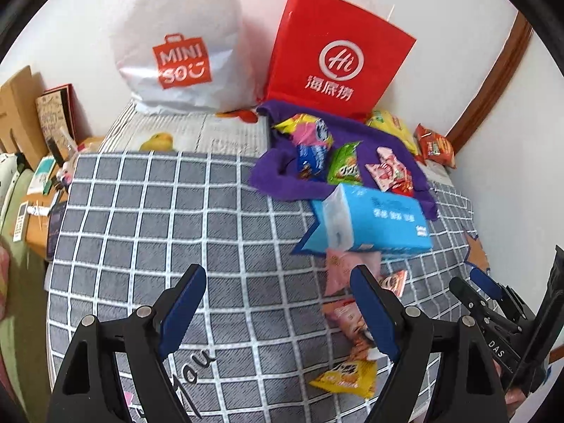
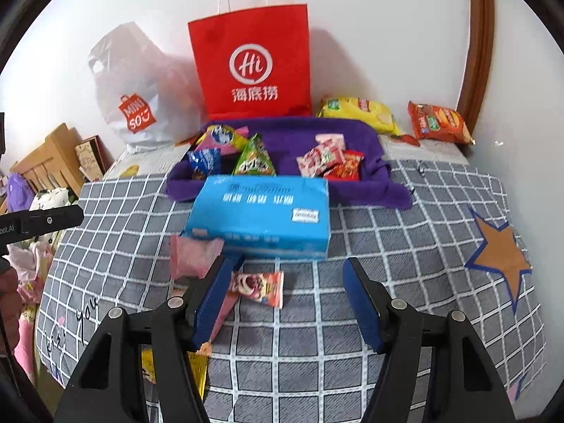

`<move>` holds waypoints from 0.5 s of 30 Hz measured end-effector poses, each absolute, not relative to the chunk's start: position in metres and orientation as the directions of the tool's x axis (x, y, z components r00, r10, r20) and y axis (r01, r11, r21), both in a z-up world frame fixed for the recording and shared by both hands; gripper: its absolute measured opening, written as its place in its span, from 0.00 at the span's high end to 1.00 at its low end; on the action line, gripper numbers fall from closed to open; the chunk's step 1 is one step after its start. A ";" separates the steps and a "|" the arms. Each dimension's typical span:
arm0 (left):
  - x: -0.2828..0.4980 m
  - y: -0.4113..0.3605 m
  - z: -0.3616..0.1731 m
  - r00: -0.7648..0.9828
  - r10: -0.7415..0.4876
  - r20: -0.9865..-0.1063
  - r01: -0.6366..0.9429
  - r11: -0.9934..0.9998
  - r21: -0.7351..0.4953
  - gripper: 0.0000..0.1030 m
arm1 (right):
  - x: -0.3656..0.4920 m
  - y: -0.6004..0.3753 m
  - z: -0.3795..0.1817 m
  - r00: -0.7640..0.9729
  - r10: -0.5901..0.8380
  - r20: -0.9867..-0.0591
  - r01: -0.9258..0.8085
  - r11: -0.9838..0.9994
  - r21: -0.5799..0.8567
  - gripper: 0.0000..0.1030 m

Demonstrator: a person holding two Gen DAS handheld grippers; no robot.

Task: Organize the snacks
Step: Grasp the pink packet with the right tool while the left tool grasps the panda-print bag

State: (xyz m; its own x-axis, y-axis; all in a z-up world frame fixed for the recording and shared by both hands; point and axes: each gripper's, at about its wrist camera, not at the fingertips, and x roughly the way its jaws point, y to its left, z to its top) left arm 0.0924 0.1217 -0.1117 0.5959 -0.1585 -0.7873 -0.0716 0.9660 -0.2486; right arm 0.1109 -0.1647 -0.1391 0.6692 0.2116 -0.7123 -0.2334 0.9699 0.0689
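A purple cloth tray [image 2: 359, 141] [image 1: 394, 148] on the checked bedspread holds several snack packets: blue, green [image 2: 254, 159] and pink-red [image 2: 328, 158]. A blue tissue box [image 2: 261, 216] [image 1: 373, 220] lies in front of it. Loose packets lie nearer me: a pale pink one [image 2: 192, 255], a strawberry one [image 2: 262, 287], an orange one [image 1: 347, 320] and a yellow one [image 1: 347, 377]. My left gripper [image 1: 278, 312] is open and empty over the bedspread, left of the loose packets. My right gripper [image 2: 287, 299] is open and empty, just behind the strawberry packet.
A red paper bag [image 2: 252, 63] and a white MINISO bag [image 2: 135, 105] stand against the wall behind the tray. A yellow [image 2: 359, 112] and an orange snack bag [image 2: 437, 121] lie at the back right. A cluttered desk [image 1: 38, 183] is left of the bed.
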 end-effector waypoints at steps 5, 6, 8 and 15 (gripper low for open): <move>0.091 0.126 -0.126 0.580 -0.156 -0.800 -0.086 0.965 -0.250 0.20 | 0.116 -0.161 -0.157 0.641 0.223 -0.734 -0.246 0.966 0.079 0.47; 0.093 0.127 -0.129 0.576 -0.158 -0.802 -0.087 0.964 -0.252 0.20 | 0.119 -0.160 -0.162 0.627 0.232 -0.744 -0.249 0.964 0.092 0.48; 0.098 0.128 -0.134 0.568 -0.163 -0.806 -0.090 0.962 -0.258 0.20 | 0.124 -0.157 -0.166 0.607 0.255 -0.753 -0.263 0.958 0.113 0.48; 0.110 0.140 -0.146 0.568 -0.147 -0.810 -0.115 0.960 -0.255 0.20 | 0.138 -0.124 -0.178 0.531 0.343 -0.775 -0.354 0.921 0.166 0.47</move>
State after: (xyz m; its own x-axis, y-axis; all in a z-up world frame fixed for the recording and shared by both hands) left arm 0.1100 0.1403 -0.1459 0.5683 -0.1466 -0.8097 -0.1150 0.9602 -0.2546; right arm 0.1377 -0.1235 -0.1775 0.5310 0.3432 -0.7747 -0.3535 0.9207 0.1656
